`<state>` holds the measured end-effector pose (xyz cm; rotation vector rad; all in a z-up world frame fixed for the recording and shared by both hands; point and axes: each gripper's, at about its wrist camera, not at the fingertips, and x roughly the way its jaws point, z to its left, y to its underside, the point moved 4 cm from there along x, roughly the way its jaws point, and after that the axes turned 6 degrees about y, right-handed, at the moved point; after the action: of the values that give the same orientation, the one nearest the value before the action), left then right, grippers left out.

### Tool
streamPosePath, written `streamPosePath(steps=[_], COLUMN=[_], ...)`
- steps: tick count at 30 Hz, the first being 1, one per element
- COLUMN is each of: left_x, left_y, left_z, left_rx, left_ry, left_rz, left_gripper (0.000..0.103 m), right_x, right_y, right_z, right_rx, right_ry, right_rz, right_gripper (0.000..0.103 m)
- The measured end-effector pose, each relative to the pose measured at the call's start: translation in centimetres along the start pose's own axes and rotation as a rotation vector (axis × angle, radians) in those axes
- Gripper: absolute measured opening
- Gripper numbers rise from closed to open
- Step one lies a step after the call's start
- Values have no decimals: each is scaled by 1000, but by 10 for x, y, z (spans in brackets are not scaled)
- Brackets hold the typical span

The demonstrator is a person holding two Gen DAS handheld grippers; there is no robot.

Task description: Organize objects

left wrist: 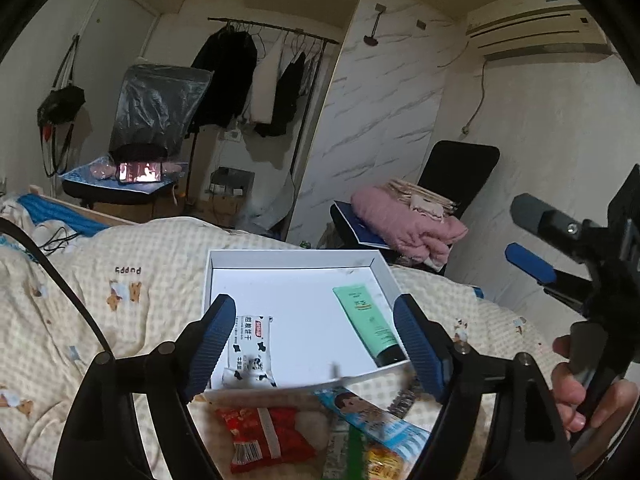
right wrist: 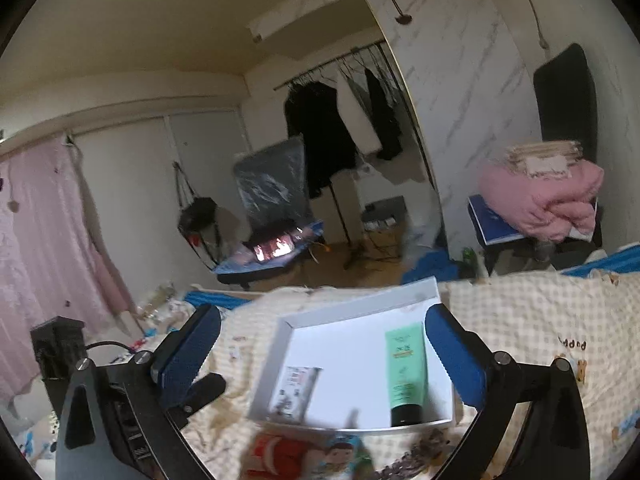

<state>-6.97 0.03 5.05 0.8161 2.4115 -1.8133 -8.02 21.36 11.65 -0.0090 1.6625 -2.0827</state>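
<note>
A white shallow box (left wrist: 224,258) (right wrist: 352,300) lies on the checked bedspread. In it are a green tube with a black cap (left wrist: 366,322) (right wrist: 405,368) at the right and a cow-print snack packet (left wrist: 250,350) (right wrist: 296,392) at the left. In front of the box lie a red snack packet (left wrist: 266,434) (right wrist: 280,454), a blue cartoon packet (left wrist: 372,414) (right wrist: 340,454) and a metal watch band (left wrist: 404,400) (right wrist: 416,454). My left gripper (left wrist: 316,342) is open and empty above the box. My right gripper (right wrist: 324,352) is open and empty, also above the box; it shows at the right of the left wrist view (left wrist: 528,232).
The bedspread (left wrist: 100,300) covers the bed. Beyond it stand a chair with pink folded bedding (left wrist: 408,220) (right wrist: 540,196), a plastic-wrapped chair (left wrist: 152,120) (right wrist: 272,188) and a clothes rail with dark coats (left wrist: 240,76) (right wrist: 332,132).
</note>
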Motion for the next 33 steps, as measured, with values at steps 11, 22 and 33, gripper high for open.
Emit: streamPosePath(steps=[11, 22, 33], left_x=[-63, -111, -85], left_y=[5, 56, 142], left_z=[-36, -37, -19], left_rx=[34, -105, -224], left_ry=[-104, -145, -237], left_rz=[72, 145, 389], left_gripper=[102, 102, 102], right_x=[-90, -132, -138], right_y=[-21, -25, 84], right_z=[16, 27, 6], right_rx=[-26, 51, 40], right_ry=[45, 65, 286], right_rz=[65, 125, 122], right_gripper=[103, 103, 103])
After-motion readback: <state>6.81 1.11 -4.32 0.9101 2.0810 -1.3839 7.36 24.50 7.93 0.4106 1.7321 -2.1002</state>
